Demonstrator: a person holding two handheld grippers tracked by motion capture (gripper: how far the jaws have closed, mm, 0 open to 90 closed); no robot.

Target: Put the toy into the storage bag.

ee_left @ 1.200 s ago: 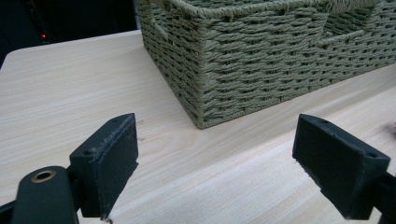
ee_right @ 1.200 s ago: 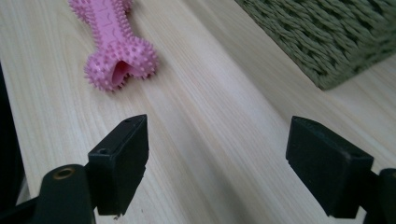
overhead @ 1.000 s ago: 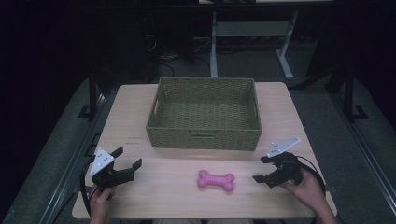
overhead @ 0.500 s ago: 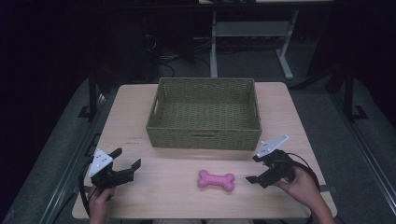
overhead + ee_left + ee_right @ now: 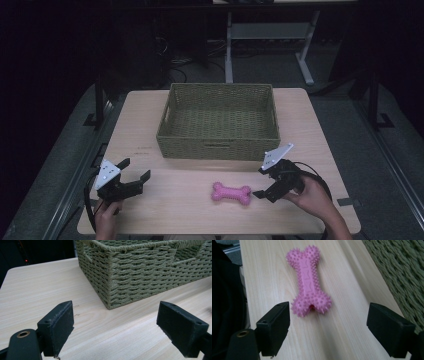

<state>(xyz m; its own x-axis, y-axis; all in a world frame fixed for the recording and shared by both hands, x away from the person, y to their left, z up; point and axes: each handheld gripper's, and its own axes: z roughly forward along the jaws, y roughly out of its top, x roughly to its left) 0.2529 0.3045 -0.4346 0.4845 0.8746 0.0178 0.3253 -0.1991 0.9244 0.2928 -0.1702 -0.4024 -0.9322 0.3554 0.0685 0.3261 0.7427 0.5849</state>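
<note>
Pink spiked rubber bone toy: flat on pale wooden table, just before olive woven rectangular basket. Right tongs spread, beside bone. Left tongs spread, basket's left-front; basket cropped there.

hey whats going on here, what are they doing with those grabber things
A person sits at a table with a gripper in each hand. The right gripper is open and pointed at the near end of a pink bone toy, which lies flat on the table in front of a woven basket. Its fingers are not touching the toy. The left gripper is open too, holding nothing, off to the left.
</note>
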